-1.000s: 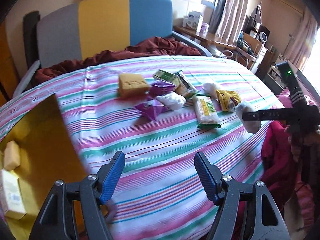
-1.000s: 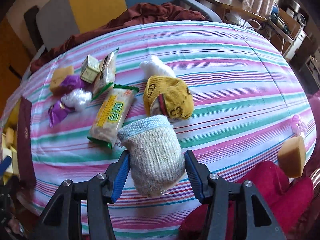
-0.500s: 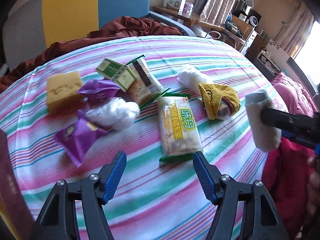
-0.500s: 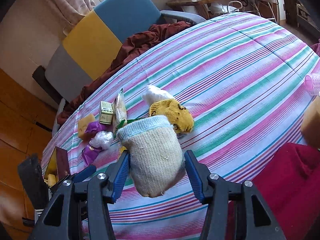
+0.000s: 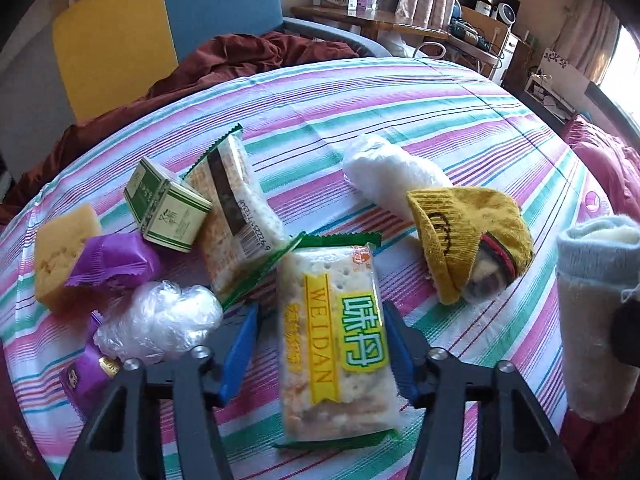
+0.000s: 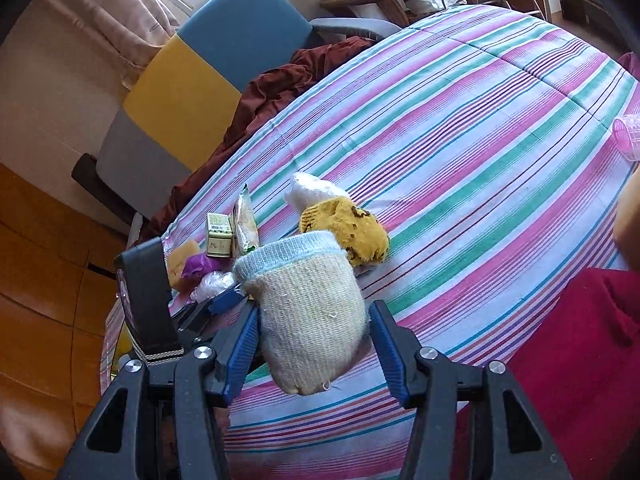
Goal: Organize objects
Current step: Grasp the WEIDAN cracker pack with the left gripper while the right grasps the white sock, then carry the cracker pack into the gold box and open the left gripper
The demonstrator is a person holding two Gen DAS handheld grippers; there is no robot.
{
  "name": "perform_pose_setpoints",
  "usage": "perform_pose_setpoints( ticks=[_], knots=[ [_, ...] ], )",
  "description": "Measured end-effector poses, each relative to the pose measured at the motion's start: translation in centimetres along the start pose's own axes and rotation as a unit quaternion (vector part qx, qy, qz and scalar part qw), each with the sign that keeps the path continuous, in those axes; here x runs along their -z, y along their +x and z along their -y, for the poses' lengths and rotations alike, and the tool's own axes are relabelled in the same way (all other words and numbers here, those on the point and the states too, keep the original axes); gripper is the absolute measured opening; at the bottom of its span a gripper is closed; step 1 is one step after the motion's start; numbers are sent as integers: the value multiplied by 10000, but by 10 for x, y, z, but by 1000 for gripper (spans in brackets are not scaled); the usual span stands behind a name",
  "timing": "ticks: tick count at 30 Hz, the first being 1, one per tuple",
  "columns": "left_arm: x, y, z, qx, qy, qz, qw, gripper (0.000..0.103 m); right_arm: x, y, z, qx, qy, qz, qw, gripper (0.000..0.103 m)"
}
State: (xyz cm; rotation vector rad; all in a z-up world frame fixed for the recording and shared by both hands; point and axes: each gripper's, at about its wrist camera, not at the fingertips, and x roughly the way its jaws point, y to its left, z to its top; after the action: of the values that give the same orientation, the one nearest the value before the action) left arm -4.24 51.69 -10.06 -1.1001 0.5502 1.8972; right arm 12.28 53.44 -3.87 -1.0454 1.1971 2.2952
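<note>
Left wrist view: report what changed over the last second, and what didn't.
The left gripper came forward and down from bare striped bedspread to straddle the cracker packet, and its jaws are closing on it; the right pad touches, the left is just short. The right gripper stays clamped on the cream rolled sock, held off the bed. The other items lie unmoved.
</note>
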Motion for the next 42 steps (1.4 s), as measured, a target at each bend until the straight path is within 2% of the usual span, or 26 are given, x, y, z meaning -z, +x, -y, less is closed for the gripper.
perform_pose_setpoints(
  ticks=[1,4,8,15,19,26,33,38,42],
  knots=[
    [5,-3,-1,41,20,57,10000,48,0,0,0,-12,-6,-10,10000,56],
    [21,-13,-5,75,116,127,9998,48,0,1,-1,13,-45,-26,10000,56],
    [60,-36,-6,7,277,295,9992,48,0,2,-2,8,-95,-57,9999,56],
    [130,-81,-29,-2,-26,466,9989,48,1,6,-9,70,-335,-192,9992,56],
    [151,-93,-34,-47,-122,531,9985,48,3,12,-19,70,-669,-416,9969,56],
    [159,-99,-36,-39,-237,666,9975,48,10,29,-40,422,-1376,-931,9852,56],
    [163,-100,-35,-121,-211,785,9966,48,15,41,-48,851,-1707,-1239,9738,56],
    [164,-101,-37,-108,-241,788,9965,48,23,57,-60,1452,-2160,-1523,9534,56],
    [166,-107,-41,-61,-334,758,9965,47,28,64,-65,1741,-2406,-1659,9404,56]
  ],
)
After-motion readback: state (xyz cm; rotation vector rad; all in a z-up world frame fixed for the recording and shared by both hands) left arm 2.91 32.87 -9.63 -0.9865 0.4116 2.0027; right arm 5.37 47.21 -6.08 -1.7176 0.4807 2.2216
